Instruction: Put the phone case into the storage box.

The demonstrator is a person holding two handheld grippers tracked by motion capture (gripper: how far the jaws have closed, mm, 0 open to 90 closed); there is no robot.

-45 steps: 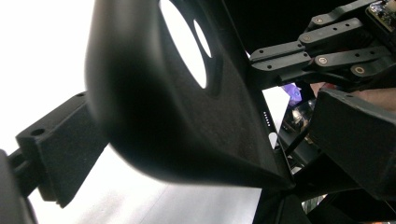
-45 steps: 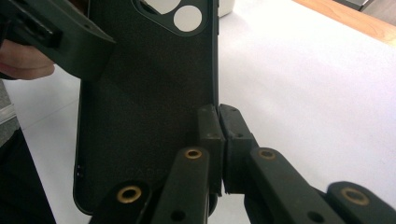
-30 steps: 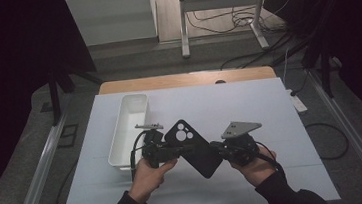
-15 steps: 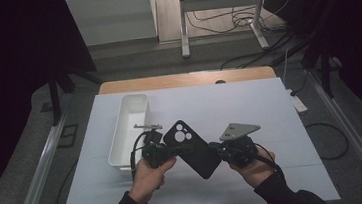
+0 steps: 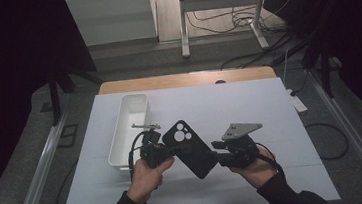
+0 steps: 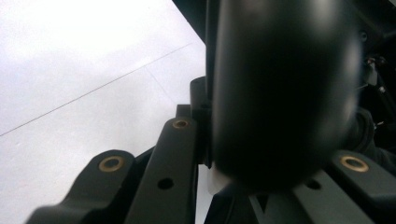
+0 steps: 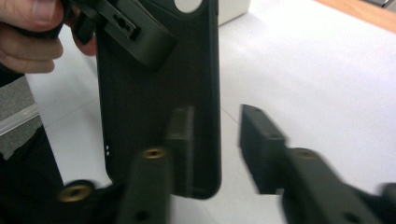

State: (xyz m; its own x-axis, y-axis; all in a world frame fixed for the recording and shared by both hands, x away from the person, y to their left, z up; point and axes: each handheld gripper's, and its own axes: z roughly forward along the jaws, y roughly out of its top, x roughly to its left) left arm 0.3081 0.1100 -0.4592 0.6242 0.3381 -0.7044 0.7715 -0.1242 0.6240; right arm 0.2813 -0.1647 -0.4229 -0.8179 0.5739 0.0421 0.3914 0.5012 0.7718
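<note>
A black phone case [image 5: 192, 149] with round camera holes hangs tilted above the white table, between my two grippers. My left gripper [image 5: 169, 151] is shut on the case's upper end, and the case [image 6: 280, 93] looms large right at its jaws. In the right gripper view that left gripper [image 7: 135, 32] clamps the case [image 7: 154, 93] near a camera hole. My right gripper [image 5: 217, 157] is at the case's lower end. Its jaws have just been opening. The right gripper [image 7: 217, 122] straddles the case's edge, one jaw against the case, the other off it with a gap.
A long white bin [image 5: 130, 122] stands on the table left of the hands. The white table top [image 5: 259, 99] has a wooden strip [image 5: 187, 80] along its far edge. Metal rails run down both sides, and cables lie on the floor beyond.
Both hands and the case stay where they were above the table. The high view is too small to show the jaws moving.
</note>
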